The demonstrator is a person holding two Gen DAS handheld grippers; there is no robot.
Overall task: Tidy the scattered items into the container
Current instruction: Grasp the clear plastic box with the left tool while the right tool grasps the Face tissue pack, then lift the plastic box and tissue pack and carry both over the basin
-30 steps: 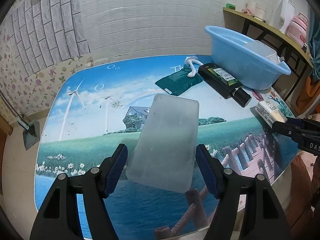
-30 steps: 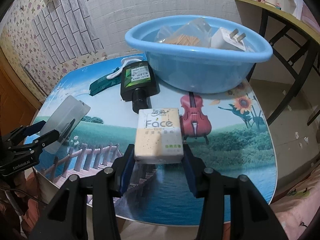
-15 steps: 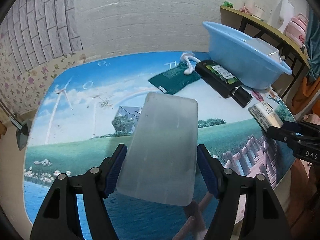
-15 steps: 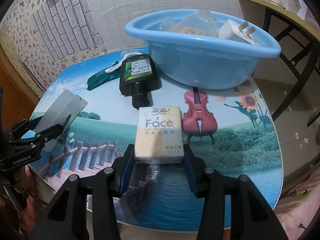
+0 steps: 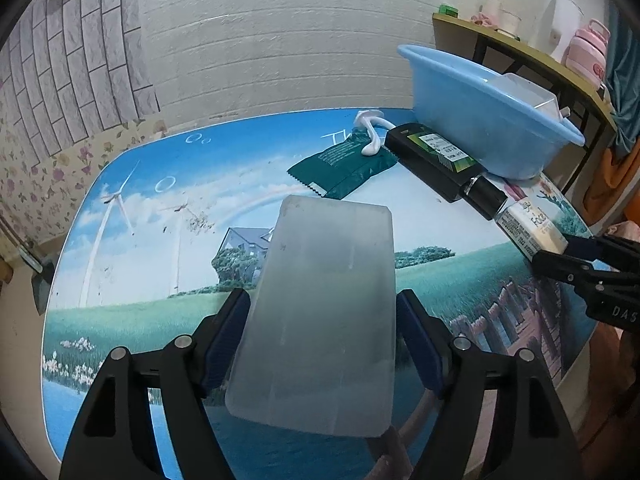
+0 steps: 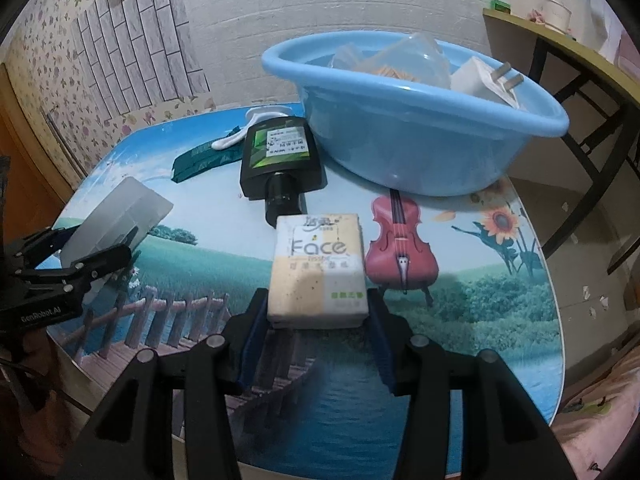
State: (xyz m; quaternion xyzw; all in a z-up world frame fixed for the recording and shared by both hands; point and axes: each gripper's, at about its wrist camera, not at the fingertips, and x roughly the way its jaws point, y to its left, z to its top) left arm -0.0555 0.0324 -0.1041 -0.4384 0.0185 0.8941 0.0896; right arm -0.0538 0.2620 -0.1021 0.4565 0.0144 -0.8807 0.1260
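A frosted translucent plastic box (image 5: 320, 312) lies lengthwise between the blue pads of my left gripper (image 5: 324, 308), tilted up off the table. The jaws are opening, but the pads still touch its sides. From the right wrist view the same box (image 6: 120, 216) rises out of the left gripper (image 6: 108, 252). My right gripper (image 6: 316, 312) is shut on a "Face" tissue pack (image 6: 318, 272), also seen from the left wrist as the tissue pack (image 5: 532, 228) in the right gripper (image 5: 560, 252). The blue basin (image 6: 400, 140) stands at the far right of the table, beyond both grippers.
A black bottle (image 6: 280, 156) lies beside the basin, with a green sachet (image 6: 200, 158) and a white curved item (image 6: 240, 136) to its left. A white plug (image 6: 488, 80) and clear packaging sit in the basin. A shelf table (image 5: 520, 52) stands to the right.
The left pads stand slightly wider around the translucent box. Both grippers have stayed almost in place, each with its item.
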